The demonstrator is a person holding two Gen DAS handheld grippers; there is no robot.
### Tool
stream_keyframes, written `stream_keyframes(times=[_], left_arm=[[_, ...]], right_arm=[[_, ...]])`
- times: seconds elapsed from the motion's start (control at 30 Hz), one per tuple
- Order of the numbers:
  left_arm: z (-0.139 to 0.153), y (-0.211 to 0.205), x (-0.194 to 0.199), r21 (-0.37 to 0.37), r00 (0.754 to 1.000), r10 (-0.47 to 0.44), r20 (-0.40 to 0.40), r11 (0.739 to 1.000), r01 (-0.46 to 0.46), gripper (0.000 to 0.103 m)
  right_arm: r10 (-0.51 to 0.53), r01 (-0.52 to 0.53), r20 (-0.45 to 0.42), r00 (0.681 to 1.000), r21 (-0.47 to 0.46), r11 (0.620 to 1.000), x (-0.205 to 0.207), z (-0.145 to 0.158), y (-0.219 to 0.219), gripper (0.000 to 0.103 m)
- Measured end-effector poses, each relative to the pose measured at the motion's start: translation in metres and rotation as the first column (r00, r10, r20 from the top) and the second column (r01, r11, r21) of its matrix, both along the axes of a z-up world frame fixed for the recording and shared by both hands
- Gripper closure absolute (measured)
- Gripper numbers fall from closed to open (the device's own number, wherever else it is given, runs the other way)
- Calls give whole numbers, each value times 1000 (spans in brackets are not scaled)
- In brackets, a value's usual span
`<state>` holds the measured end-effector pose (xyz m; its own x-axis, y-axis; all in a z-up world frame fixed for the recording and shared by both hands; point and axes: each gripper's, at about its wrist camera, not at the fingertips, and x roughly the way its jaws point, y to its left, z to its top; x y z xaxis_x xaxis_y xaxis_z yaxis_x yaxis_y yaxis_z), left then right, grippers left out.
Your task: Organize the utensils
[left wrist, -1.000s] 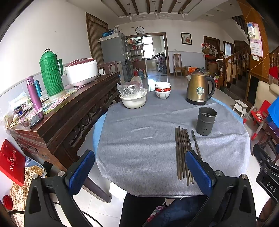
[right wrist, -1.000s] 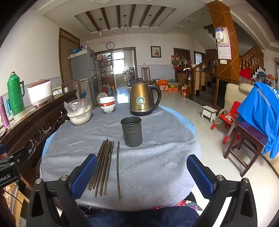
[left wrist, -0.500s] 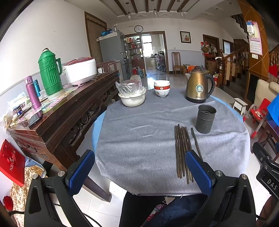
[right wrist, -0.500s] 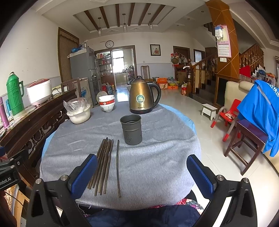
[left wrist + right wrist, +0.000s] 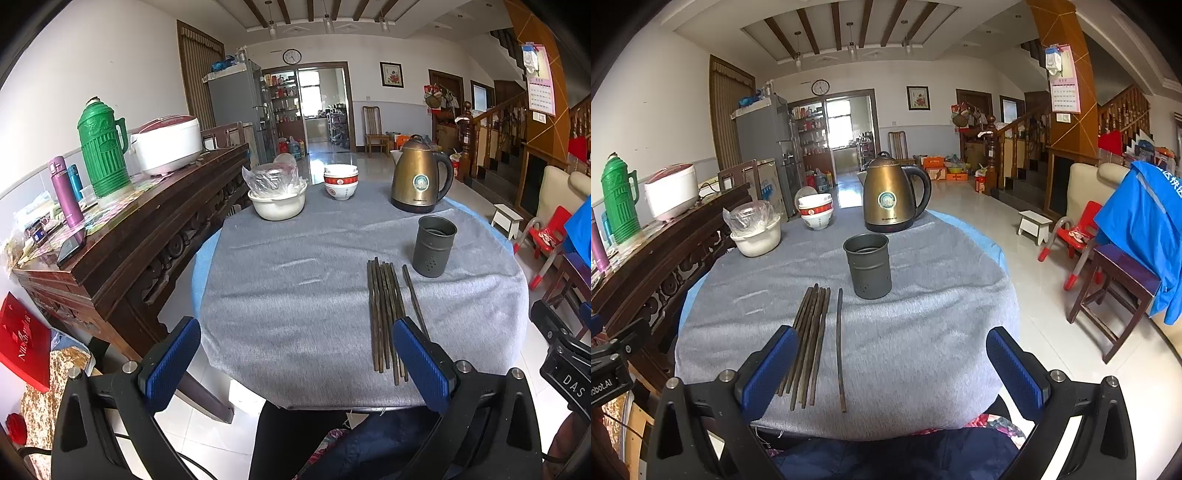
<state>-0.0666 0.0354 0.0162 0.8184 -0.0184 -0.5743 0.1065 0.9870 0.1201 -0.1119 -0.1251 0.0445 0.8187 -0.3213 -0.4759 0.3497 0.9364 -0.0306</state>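
Note:
Several dark chopsticks [image 5: 384, 314] [image 5: 809, 339] lie side by side on the grey cloth of the round table [image 5: 295, 295] [image 5: 923, 332]; one single chopstick [image 5: 413, 299] [image 5: 840, 343] lies apart to their right. A dark metal perforated holder cup [image 5: 434, 245] [image 5: 868, 264] stands upright just beyond them. My left gripper [image 5: 295, 362] hovers open at the table's near edge, left of the chopsticks. My right gripper [image 5: 894, 369] is open too, with nothing between its fingers, near the chopsticks' near ends.
A brass kettle [image 5: 419, 181] [image 5: 892, 199], stacked bowls [image 5: 340, 181] [image 5: 815, 212] and a white basin with a plastic bag [image 5: 277, 195] [image 5: 755, 230] stand at the far side. A wooden sideboard [image 5: 129, 229] runs along the left; a stool with blue cloth [image 5: 1123, 280] sits right.
Both grippers have drifted slightly forward toward the table; the view has tilted a little. Nothing on the table has moved.

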Motion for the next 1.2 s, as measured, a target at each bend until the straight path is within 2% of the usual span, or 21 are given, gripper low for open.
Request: stream_keyframes(times=[0.23, 0.33, 0.5, 0.57, 0.6, 0.63, 0.7, 0.73, 0.8, 0.9, 1.03, 1.13, 1.2], left_arm=[[-9, -1, 10, -10, 999, -18, -35, 1000, 17, 0], [-18, -1, 29, -36, 994, -47, -103, 998, 43, 0], [-41, 6, 76, -127, 967, -61, -248, 991, 30, 0], [-53, 10, 93, -156, 956, -63, -287, 988, 18, 1], [-58, 11, 100, -167, 949, -66, -307, 986, 14, 3], [-64, 12, 108, -180, 941, -72, -330, 984, 11, 5], [-78, 13, 127, -211, 914, -91, -395, 977, 6, 19], [-83, 13, 133, -222, 904, -99, -416, 975, 4, 23], [-92, 11, 149, -257, 882, -132, -453, 966, 12, 29], [-96, 3, 167, -279, 871, -174, -459, 959, 44, 32], [-101, -11, 192, -291, 857, -221, -466, 953, 88, 34], [-108, -23, 211, -302, 832, -268, -486, 945, 128, 34], [-115, -31, 226, -306, 807, -301, -509, 939, 158, 33]], right_arm=[[14, -13, -2, 1000, 11, 1000, 13, -6, -6, 0], [35, -33, -47, 998, 41, 999, 33, -13, -13, 0], [90, -76, -116, 989, 122, 990, 85, -27, -34, 1], [127, -97, -155, 980, 186, 978, 110, -39, -43, 12], [138, -99, -196, 971, 196, 976, 120, -46, -46, 22], [150, -100, -236, 960, 212, 972, 132, -54, -49, 37], [184, -104, -293, 938, 270, 957, 158, -73, -52, 54], [201, -106, -313, 928, 295, 950, 169, -81, -52, 57], [227, -105, -372, 900, 320, 942, 190, -104, -50, 62], [262, -92, -428, 865, 378, 921, 218, -135, -44, 63], [269, -63, -433, 861, 434, 899, 238, -149, -39, 63], [264, -59, -435, 861, 431, 901, 254, -154, -36, 63], [266, -64, -435, 860, 426, 903, 264, -157, -34, 63]])
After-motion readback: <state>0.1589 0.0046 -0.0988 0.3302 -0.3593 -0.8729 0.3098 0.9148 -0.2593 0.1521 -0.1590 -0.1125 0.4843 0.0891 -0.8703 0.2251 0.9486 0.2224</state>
